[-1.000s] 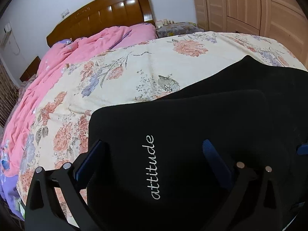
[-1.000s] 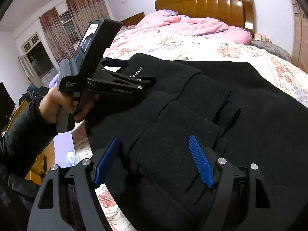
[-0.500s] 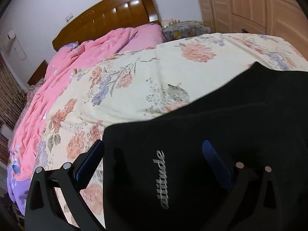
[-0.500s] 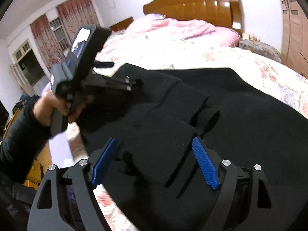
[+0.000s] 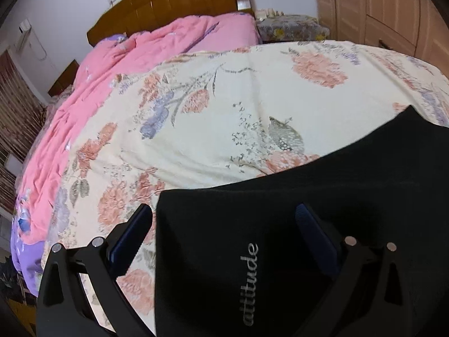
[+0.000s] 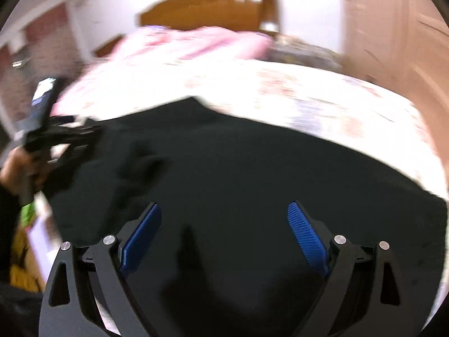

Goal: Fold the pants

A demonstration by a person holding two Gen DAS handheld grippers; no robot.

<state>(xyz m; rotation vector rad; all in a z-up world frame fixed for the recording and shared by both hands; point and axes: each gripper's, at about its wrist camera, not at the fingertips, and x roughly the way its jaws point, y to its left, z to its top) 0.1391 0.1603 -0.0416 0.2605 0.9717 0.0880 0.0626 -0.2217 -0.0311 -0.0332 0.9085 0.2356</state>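
Nearest in the left wrist view, the left gripper (image 5: 224,236) points down over the black pants (image 5: 294,224). Its two blue pads (image 5: 129,238) stand wide apart and released; the left pad sits over the floral sheet just beside the pants' near left edge, and the right pad sits above the dark cloth. Nothing is pinched between them. The word "attitude" (image 5: 250,283) in pale script runs up the fabric between the fingers.

In the blurred right wrist view, the right gripper (image 6: 224,236) hangs above the same pants (image 6: 238,168), which fill the near half of the picture. Its jaws have just been opening and now stand wide and released, with only flat black cloth below them and nothing gripped. At the left edge a person's hand (image 6: 16,168) holds the left gripper's handle against the pants' left end.

The pants lie spread on a bed, across a cream floral sheet (image 5: 252,106) that stretches away behind them. Farther left, a rumpled pink quilt (image 5: 126,64) runs up the bed. Beyond it stands a brown wooden headboard (image 5: 174,2) against a white wall. At the far right are a cloth-covered bedside stand (image 5: 291,25) and pale wooden wardrobe doors (image 5: 378,8).
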